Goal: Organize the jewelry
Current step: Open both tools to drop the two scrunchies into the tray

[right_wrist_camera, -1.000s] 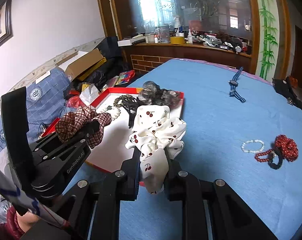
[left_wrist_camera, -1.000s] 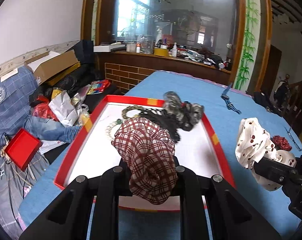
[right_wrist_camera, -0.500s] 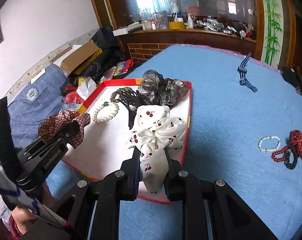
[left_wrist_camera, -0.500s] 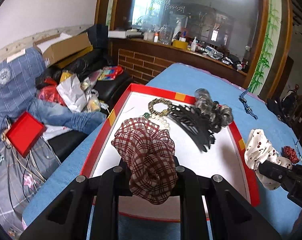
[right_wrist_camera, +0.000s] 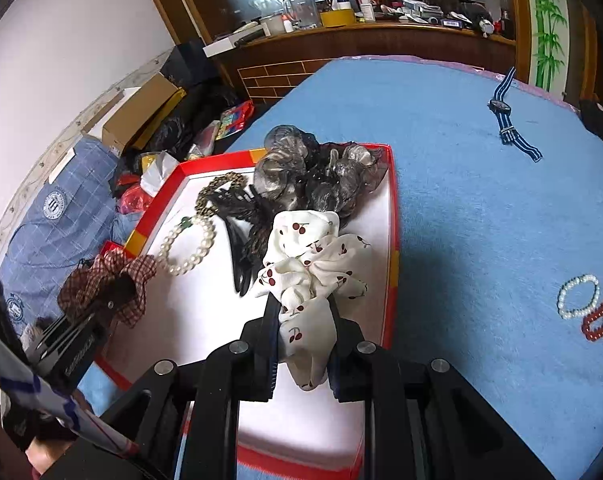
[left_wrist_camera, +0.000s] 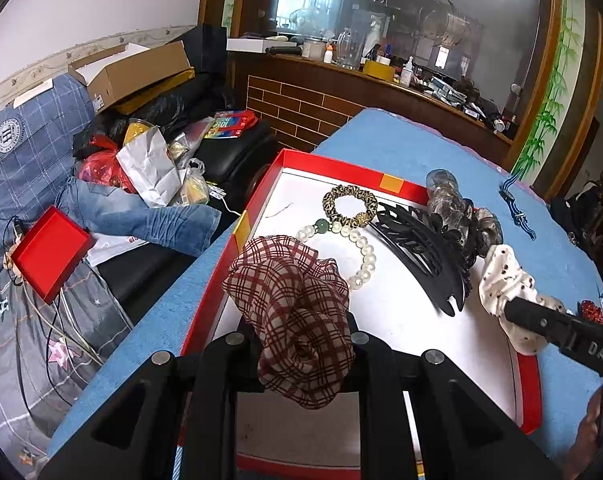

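Left tool pinches a plaid scrunchie over the red tray; right tool pinches a cherry-print scrunchie above the tray's right side. Delivery is the step in hand: each tool likely needs to lower and spread over bare white floor, clear of the pearl bracelet and black hair claw. Since 1 second ago, both have advanced over the tray and dipped.

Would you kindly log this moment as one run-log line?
left gripper: shut on plaid scrunchie | right gripper: shut on cherry scrunchie | both over red tray
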A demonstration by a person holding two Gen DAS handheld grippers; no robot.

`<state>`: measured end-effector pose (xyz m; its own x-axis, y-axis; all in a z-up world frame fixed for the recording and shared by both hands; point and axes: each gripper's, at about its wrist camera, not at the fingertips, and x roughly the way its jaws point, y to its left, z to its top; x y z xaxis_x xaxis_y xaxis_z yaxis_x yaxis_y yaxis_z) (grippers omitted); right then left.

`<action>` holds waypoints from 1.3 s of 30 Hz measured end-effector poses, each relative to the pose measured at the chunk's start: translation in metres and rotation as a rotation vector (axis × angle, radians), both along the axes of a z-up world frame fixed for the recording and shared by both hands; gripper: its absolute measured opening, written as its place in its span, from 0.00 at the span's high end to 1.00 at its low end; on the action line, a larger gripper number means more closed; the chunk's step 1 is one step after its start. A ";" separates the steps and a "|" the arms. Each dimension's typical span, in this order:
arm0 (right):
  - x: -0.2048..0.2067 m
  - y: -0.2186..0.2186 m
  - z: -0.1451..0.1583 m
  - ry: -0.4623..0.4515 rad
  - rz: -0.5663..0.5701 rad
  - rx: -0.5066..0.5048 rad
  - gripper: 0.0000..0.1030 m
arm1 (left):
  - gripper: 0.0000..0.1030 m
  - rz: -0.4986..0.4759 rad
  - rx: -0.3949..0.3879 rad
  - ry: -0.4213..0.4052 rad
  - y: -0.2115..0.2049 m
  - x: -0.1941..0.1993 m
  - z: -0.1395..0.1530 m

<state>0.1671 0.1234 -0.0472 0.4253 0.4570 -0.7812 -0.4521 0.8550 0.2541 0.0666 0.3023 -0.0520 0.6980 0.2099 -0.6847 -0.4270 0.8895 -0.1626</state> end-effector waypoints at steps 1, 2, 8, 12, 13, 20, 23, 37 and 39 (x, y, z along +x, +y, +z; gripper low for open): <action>0.003 0.001 -0.001 0.006 -0.003 0.000 0.78 | 0.85 0.000 0.001 0.001 0.000 0.001 -0.001; 0.006 0.002 -0.003 0.015 -0.005 0.005 0.78 | 0.85 0.000 0.002 0.002 0.001 0.001 -0.001; 0.019 0.010 -0.008 0.032 -0.015 0.006 0.78 | 0.85 0.003 -0.007 0.018 0.005 0.009 -0.007; 0.026 0.015 -0.013 0.037 -0.021 0.008 0.78 | 0.85 0.011 -0.008 0.029 0.007 0.013 -0.010; 0.029 0.016 -0.015 0.044 -0.025 0.008 0.78 | 0.85 0.011 -0.009 0.029 0.008 0.013 -0.010; 0.037 0.021 -0.023 0.054 -0.025 -0.012 0.78 | 0.85 0.009 -0.005 0.039 0.009 0.018 -0.010; 0.038 0.023 -0.024 0.054 -0.024 -0.019 0.78 | 0.84 0.003 -0.007 0.046 0.009 0.022 -0.011; 0.023 0.011 -0.004 -0.004 -0.022 -0.003 0.52 | 0.64 -0.015 -0.004 0.030 0.007 0.022 -0.004; 0.020 0.009 -0.001 -0.009 -0.021 -0.001 0.52 | 0.56 -0.016 0.001 0.020 0.003 0.021 0.000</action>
<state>0.1868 0.1321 -0.0477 0.4417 0.4472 -0.7778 -0.4361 0.8646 0.2495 0.0871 0.3053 -0.0520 0.6876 0.1997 -0.6981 -0.4158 0.8965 -0.1532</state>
